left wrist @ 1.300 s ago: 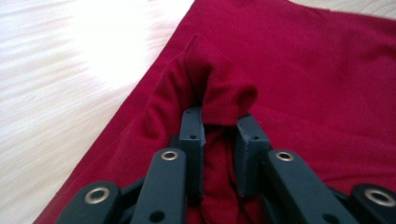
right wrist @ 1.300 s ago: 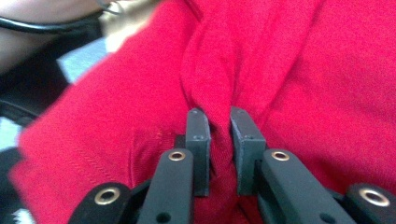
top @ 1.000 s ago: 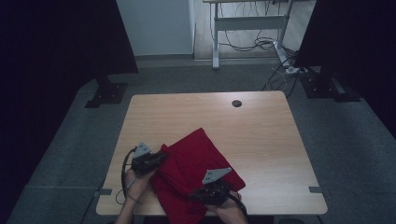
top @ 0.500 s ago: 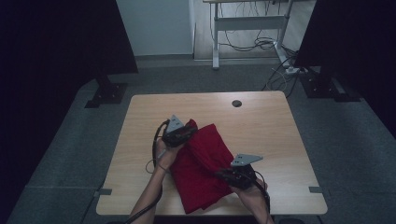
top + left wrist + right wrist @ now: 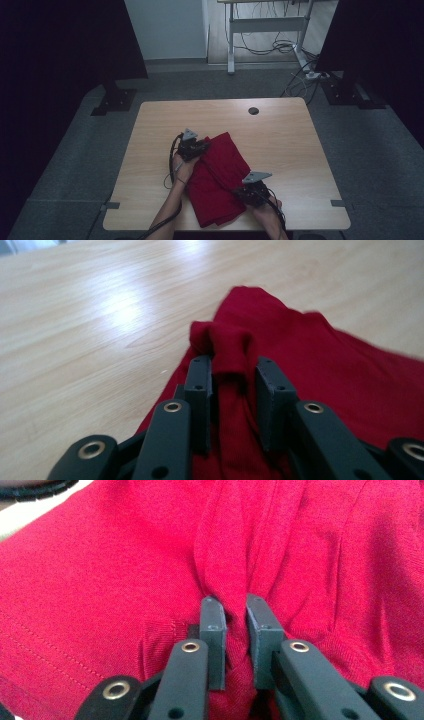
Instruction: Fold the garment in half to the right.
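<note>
Red cloth (image 5: 220, 180) — long axis diagonal, near-left to far-right

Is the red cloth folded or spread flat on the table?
Folded: the red cloth lies doubled in layers, an upper flap overlapping the lower part.

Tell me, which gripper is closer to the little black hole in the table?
Left. The left gripper sits at the cloth's far end, nearer the hole; the right gripper is by the table's near edge.

A red cloth (image 5: 220, 180) lies folded on the wooden table (image 5: 290, 150)
</note>
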`<state>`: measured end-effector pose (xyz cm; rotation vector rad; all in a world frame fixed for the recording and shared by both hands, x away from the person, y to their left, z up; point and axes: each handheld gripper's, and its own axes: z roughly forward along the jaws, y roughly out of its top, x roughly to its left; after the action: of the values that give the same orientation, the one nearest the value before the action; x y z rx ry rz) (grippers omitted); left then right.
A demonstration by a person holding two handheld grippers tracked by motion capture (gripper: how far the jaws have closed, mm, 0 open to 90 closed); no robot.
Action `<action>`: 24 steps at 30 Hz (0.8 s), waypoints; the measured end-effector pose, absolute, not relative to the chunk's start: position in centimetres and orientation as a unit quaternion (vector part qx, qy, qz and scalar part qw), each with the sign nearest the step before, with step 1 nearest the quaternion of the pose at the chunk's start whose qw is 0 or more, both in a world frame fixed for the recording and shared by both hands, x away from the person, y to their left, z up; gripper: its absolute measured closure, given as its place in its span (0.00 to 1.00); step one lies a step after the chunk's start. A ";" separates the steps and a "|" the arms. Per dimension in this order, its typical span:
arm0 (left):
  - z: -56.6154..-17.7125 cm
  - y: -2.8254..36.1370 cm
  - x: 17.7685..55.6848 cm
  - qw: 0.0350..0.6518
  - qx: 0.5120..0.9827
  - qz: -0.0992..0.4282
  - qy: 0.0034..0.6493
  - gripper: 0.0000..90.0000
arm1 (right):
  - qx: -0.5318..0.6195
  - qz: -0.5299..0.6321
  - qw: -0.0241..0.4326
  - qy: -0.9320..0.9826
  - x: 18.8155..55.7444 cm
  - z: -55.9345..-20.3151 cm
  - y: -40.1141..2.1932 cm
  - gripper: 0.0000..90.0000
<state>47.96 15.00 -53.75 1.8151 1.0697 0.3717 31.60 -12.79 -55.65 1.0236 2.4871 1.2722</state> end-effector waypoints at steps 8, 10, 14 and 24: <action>-52.6 15.2 47.9 0.446 0.759 0.197 0.431 0.68 | 0.348 0.421 0.092 0.833 31.5 -55.7 -12.6 0.89; -52.2 15.6 47.9 0.443 0.756 0.207 0.435 0.66 | 0.348 0.421 0.095 0.832 31.4 -55.7 -12.6 0.89; -51.5 16.5 47.7 0.442 0.751 0.218 0.440 0.62 | 0.347 0.420 0.098 0.833 31.3 -55.8 -12.5 0.89; -48.8 18.4 44.0 0.474 0.760 0.210 0.391 0.46 | 0.344 0.426 0.092 0.831 31.6 -56.0 -12.8 0.88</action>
<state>44.00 18.42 -48.80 1.8600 0.9564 0.5134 31.56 -12.76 -55.96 1.0232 2.4696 1.2661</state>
